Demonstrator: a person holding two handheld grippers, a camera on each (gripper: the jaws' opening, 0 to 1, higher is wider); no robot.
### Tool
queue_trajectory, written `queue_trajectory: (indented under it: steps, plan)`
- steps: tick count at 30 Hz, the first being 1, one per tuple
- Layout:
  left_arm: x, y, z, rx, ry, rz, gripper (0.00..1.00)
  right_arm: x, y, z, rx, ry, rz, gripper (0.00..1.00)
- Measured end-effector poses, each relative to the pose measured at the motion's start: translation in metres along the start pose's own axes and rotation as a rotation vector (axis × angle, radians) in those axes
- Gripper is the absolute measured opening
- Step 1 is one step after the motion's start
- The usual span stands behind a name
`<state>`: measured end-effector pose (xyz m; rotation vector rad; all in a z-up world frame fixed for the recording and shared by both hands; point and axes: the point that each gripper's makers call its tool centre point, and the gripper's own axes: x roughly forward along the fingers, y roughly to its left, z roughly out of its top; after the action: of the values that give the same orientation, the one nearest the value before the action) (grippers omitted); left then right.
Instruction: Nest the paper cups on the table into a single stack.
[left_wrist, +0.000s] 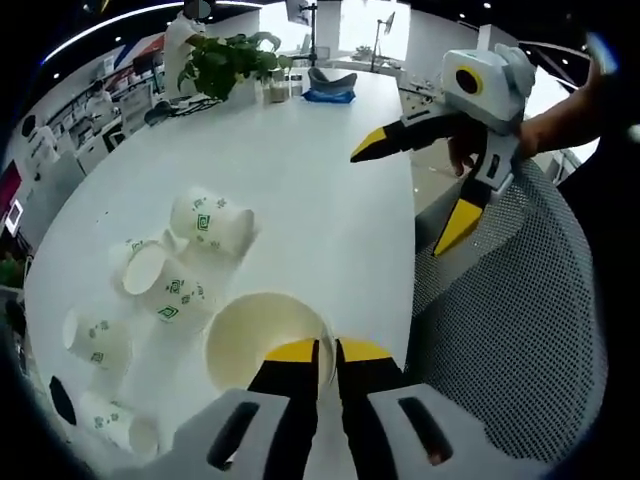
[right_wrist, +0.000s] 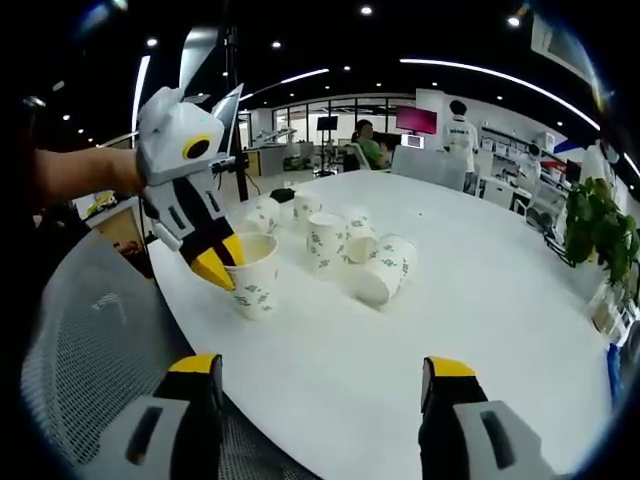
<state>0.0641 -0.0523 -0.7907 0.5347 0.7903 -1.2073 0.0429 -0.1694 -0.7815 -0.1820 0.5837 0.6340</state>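
My left gripper (left_wrist: 328, 348) is shut on the near rim of an upright white paper cup (left_wrist: 255, 335) with green print, close to the table's edge. In the right gripper view the same cup (right_wrist: 258, 285) stands at the left, with the left gripper (right_wrist: 218, 268) pinching its rim from above. Several more cups lie or stand in a loose group beyond it (left_wrist: 210, 222) (left_wrist: 165, 285) (left_wrist: 95, 335); they also appear at mid-table (right_wrist: 325, 240) (right_wrist: 385, 270). My right gripper (right_wrist: 322, 368) hangs open and empty over the table edge, seen from the left gripper view (left_wrist: 405, 195) at upper right.
The round white table (left_wrist: 300, 180) has bare room on its far half (right_wrist: 480, 300). A grey mesh chair (left_wrist: 510, 300) (right_wrist: 90, 330) sits against the near edge. A potted plant (left_wrist: 225, 60) (right_wrist: 600, 225) stands at the far side. People sit at desks behind.
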Motion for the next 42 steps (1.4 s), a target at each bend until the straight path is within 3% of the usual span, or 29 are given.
queue_trajectory:
  steps: [5, 17, 27, 36, 42]
  plan:
    - [-0.008, 0.000, 0.006, 0.003, -0.023, 0.021, 0.17, 0.000, 0.001, 0.001, -0.003, -0.004, 0.002, 0.82]
    - [-0.028, 0.008, 0.018, -0.045, -0.095, 0.044, 0.25, 0.000, 0.001, 0.001, -0.002, -0.008, 0.000, 0.83]
    - [-0.065, 0.038, 0.030, -0.109, -0.182, 0.140, 0.31, 0.000, 0.000, 0.002, 0.000, -0.013, -0.002, 0.83]
    - [-0.087, 0.084, 0.012, -0.201, -0.207, 0.268, 0.34, -0.001, 0.000, 0.002, -0.003, -0.016, -0.003, 0.83]
    - [-0.094, 0.112, -0.015, -0.271, -0.172, 0.363, 0.42, 0.000, 0.001, 0.003, -0.007, -0.016, 0.000, 0.83]
